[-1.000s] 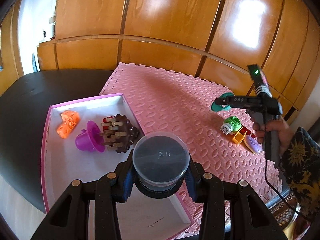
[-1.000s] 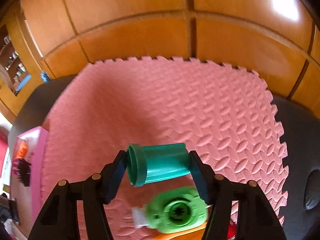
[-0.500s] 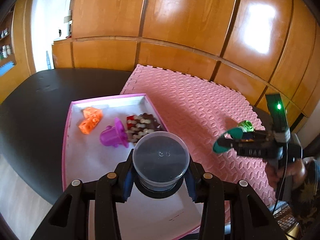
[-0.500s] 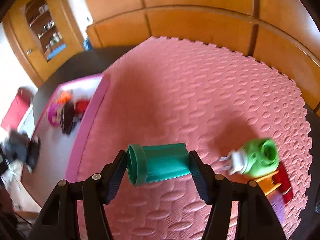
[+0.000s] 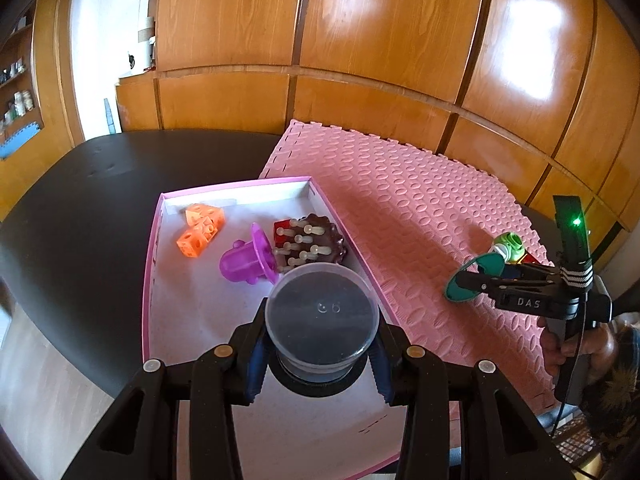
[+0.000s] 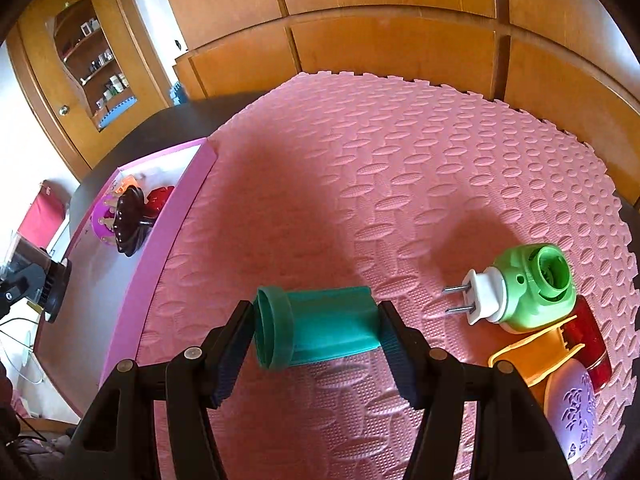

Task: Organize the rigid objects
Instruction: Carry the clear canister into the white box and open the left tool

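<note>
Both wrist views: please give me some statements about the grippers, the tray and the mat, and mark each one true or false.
1. The left gripper holds a clear tub. True.
2. The right gripper is empty. False: it is shut on a teal cup.
3. The green plug lies in the tray. False: it lies on the pink mat.
4. The orange blocks are in the tray. True.
5. The purple cup stands upright. False: it lies on its side.
</note>
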